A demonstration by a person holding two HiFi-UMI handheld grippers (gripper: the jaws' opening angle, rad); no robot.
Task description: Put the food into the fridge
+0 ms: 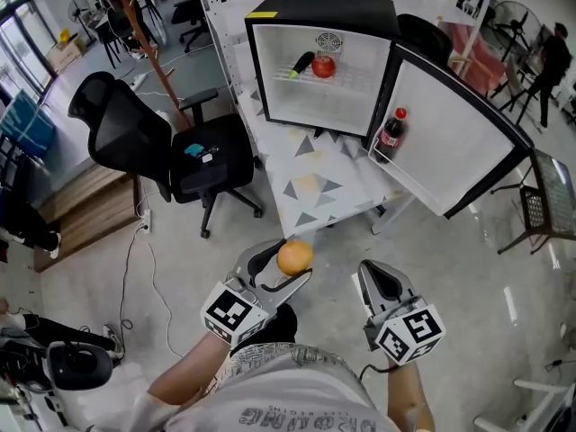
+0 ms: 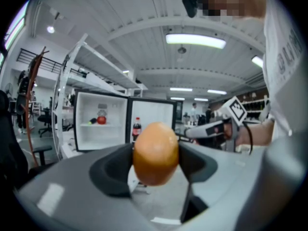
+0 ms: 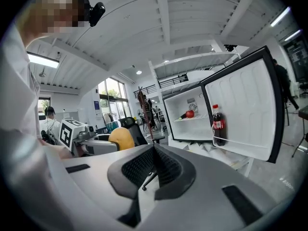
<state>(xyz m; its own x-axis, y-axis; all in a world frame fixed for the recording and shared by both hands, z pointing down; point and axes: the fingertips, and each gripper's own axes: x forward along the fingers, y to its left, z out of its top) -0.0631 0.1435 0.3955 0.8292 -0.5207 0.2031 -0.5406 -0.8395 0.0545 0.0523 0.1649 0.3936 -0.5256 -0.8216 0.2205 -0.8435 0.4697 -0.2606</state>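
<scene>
My left gripper (image 1: 290, 268) is shut on an orange (image 1: 294, 257), which fills the space between the jaws in the left gripper view (image 2: 155, 152). To its right my right gripper (image 1: 378, 288) is shut with nothing in it, its pads (image 3: 153, 167) pressed together. A small black fridge (image 1: 326, 12) stands ahead on a low table (image 1: 315, 187) with its door (image 1: 450, 142) swung open to the right. On its wire shelf lie a tomato (image 1: 323, 66) and a dark cucumber (image 1: 301, 63). A cola bottle (image 1: 390, 134) stands in the door rack.
A black office chair (image 1: 162, 147) stands left of the table. A metal shelving frame (image 1: 216, 16) rises behind the fridge. A mesh chair (image 1: 544, 201) is at the right edge, and a person (image 1: 544, 61) walks at the far right. Grey floor lies between me and the table.
</scene>
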